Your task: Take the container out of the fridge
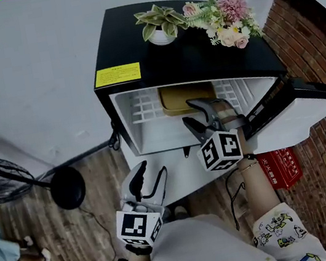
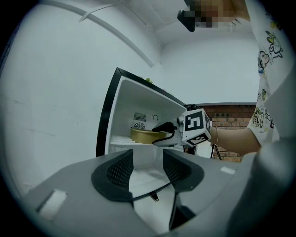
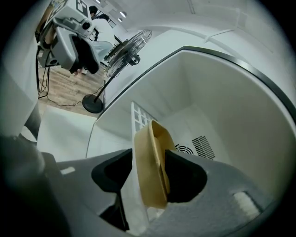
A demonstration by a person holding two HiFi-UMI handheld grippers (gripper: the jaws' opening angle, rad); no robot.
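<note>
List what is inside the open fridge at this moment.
A yellow container sits on the white wire shelf. The right tool reaches in, its open jaws straddling the container's rim. A vent shows on the back wall. What the container holds cannot be seen.

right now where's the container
In the head view the container sits mid-shelf on the wire shelf inside the open fridge; its near rim stands between the open jaws of the right gripper.

You have a green leafy plant in a white pot (image 1: 160, 26). Just right of it lies a pink-and-cream flower bouquet (image 1: 226, 22). Well below-left of it stands a black round-based floor fan (image 1: 67, 187), and below-right there is perhaps a red printed box (image 1: 280, 170).
</note>
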